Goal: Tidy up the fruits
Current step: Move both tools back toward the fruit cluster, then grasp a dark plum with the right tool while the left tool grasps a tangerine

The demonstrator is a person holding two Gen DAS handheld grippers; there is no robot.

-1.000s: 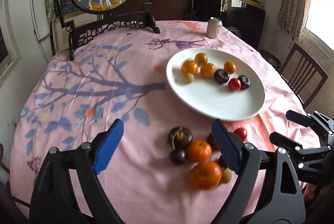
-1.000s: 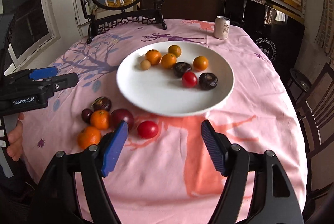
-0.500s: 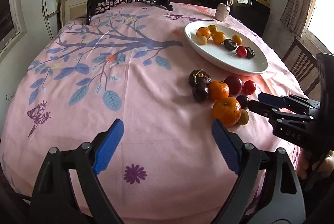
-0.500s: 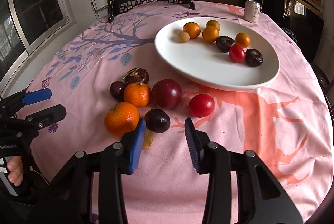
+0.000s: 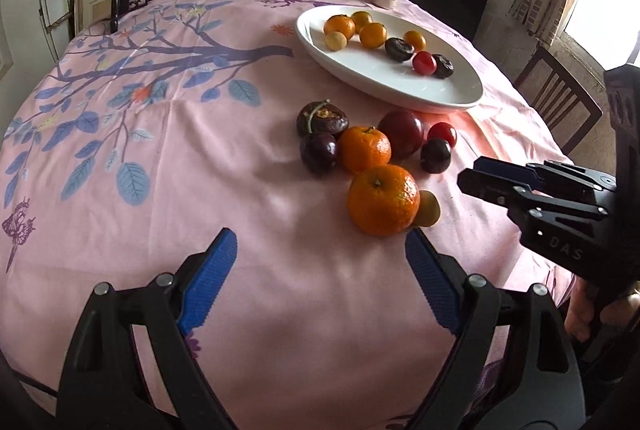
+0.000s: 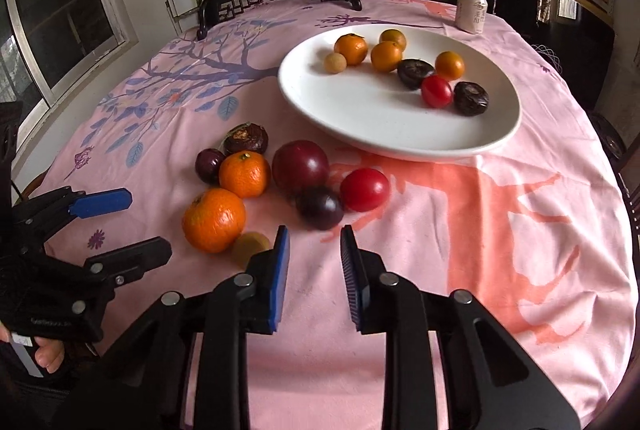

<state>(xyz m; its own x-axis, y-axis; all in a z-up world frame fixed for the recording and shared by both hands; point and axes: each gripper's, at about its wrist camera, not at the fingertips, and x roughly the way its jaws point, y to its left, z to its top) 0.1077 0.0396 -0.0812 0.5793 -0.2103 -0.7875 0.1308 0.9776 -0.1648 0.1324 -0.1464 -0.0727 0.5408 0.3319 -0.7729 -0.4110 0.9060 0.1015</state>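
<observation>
Your right gripper [image 6: 314, 258] sits low at centre of the right wrist view, jaws parted to a narrow gap, holding nothing. The small dark purple plum [image 6: 321, 207] lies directly ahead of that gap, just above the fingertips in frame, round, so no long axis to align with. It touches the round red tomato [image 6: 365, 189] on its right and sits just below the larger dark red plum [image 6: 301, 167]. Judgement: a straight forward push should bracket it, though the tomato may get nudged.

Your left gripper [image 5: 320, 262] is spread wide and empty, with the large orange mandarin [image 5: 383, 199] up-right of its gap, near the right fingertip. The right gripper is nearer the plum.

The wide white ceramic plate [image 6: 352, 117] in the upper right already holds eight fruits.

Versus half a second earlier: right jaws slightly narrower and nearer the plum; the left has moved closer to the pile.
</observation>
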